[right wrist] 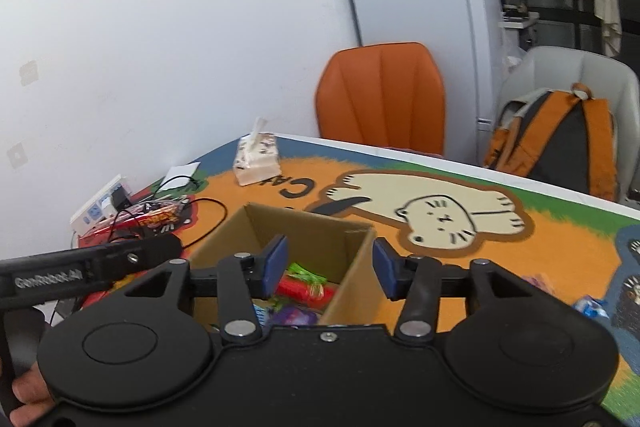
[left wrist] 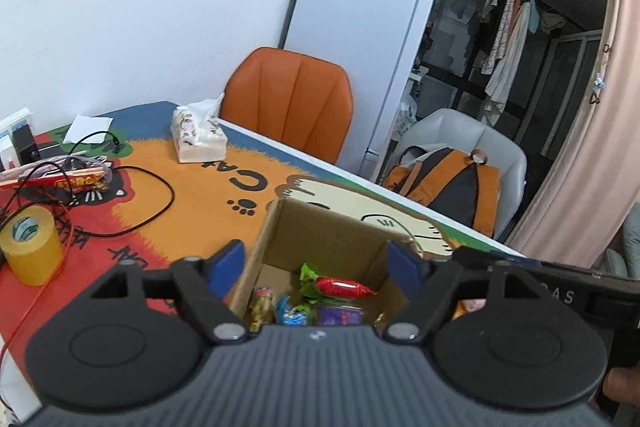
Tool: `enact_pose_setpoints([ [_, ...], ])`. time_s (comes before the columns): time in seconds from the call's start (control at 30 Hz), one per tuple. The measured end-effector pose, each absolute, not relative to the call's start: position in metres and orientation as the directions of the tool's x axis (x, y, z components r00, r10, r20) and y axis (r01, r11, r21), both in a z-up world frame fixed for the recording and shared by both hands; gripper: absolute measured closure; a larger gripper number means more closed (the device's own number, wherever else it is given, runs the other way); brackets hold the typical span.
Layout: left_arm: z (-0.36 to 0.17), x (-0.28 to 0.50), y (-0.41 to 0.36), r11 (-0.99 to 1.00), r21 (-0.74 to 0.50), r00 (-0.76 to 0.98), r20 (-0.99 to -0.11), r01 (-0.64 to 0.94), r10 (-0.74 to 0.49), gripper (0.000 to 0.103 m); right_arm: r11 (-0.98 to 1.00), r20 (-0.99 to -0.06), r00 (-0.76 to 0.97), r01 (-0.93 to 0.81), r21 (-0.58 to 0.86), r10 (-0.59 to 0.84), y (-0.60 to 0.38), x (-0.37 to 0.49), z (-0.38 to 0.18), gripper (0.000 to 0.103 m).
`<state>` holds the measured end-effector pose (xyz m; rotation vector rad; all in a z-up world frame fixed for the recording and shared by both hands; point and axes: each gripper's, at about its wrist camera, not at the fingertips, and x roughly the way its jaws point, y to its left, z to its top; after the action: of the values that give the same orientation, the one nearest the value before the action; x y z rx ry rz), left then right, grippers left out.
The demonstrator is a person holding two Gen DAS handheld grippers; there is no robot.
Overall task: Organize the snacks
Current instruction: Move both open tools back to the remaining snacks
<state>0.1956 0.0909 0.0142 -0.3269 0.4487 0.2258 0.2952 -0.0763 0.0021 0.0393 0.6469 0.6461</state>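
An open cardboard box (left wrist: pixel 320 227) is seen on the counter (left wrist: pixel 192 211), which is covered by a cat-print mat. Snacks are lying loose on its floor: a red packet (left wrist: pixel 344 287), a green one (left wrist: pixel 310 281), a blue one (left wrist: pixel 290 315), a purple one (left wrist: pixel 340 317) and a yellowish one (left wrist: pixel 262 309).

The left tool (left wrist: pixel 316 263) is held over the near edge of the box, jaws spread wide, with nothing between the blue pads (left wrist: pixel 226 263). The red packet is seen below and between them, untouched, inside the box.

The right tool (right wrist: pixel 326 265) is held over the box's right-hand part, jaws parted and empty. Its left pad (right wrist: pixel 276 261) stands over the interior; its right pad is outside the right wall (right wrist: pixel 352 279). The red packet (right wrist: pixel 304 289) is seen beneath the gap, near the left pad.

More small packets (right wrist: pixel 590 307) are left on the mat to the right of the box, well apart from both tools.
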Motion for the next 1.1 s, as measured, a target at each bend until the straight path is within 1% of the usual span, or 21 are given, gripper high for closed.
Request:
enact_pose_setpoints([
  [0.07,0.014,0.196,0.086,0.926,-0.256,0.878,-0.459,-0.277,0.136,0.019,0.813,-0.551,0.617,-0.536,0.229,0.562,-0.086,0.293,0.002,0.051],
  [0.13,0.012,0.196,0.082,0.928,-0.258,0.878,-0.463,-0.269,0.126,0.018,0.822,-0.554,0.624,-0.521,0.229,0.55,-0.096,0.292,0.001,0.049],
  [0.23,0.01,0.197,0.075,0.93,-0.264,0.876,-0.47,-0.257,0.108,0.017,0.836,-0.561,0.633,-0.497,0.233,0.533,-0.111,0.29,0.001,0.044],
  [0.27,0.009,0.197,0.073,0.93,-0.266,0.876,-0.472,-0.253,0.103,0.017,0.842,-0.563,0.638,-0.488,0.232,0.525,-0.116,0.289,0.0,0.04],
  [0.37,0.008,0.198,0.064,0.935,-0.267,0.876,-0.475,-0.235,0.084,0.017,0.853,-0.571,0.644,-0.467,0.234,0.509,-0.131,0.287,0.0,0.038],
  [0.43,0.008,0.199,0.057,0.938,-0.266,0.875,-0.478,-0.221,0.071,0.016,0.86,-0.578,0.646,-0.453,0.235,0.498,-0.14,0.286,-0.001,0.035],
  [0.5,0.008,0.2,0.049,0.942,-0.267,0.875,-0.48,-0.204,0.054,0.016,0.868,-0.582,0.653,-0.439,0.232,0.486,-0.149,0.284,-0.001,0.03],
  [0.73,0.01,0.203,0.021,0.956,-0.259,0.88,-0.474,-0.14,0.001,0.013,0.891,-0.603,0.662,-0.392,0.227,0.445,-0.178,0.281,-0.006,0.027],
  [1.1,0.008,0.211,-0.022,0.969,-0.246,0.876,-0.473,-0.035,-0.089,0.013,0.915,-0.634,0.665,-0.346,0.208,0.395,-0.207,0.278,-0.018,0.023],
])
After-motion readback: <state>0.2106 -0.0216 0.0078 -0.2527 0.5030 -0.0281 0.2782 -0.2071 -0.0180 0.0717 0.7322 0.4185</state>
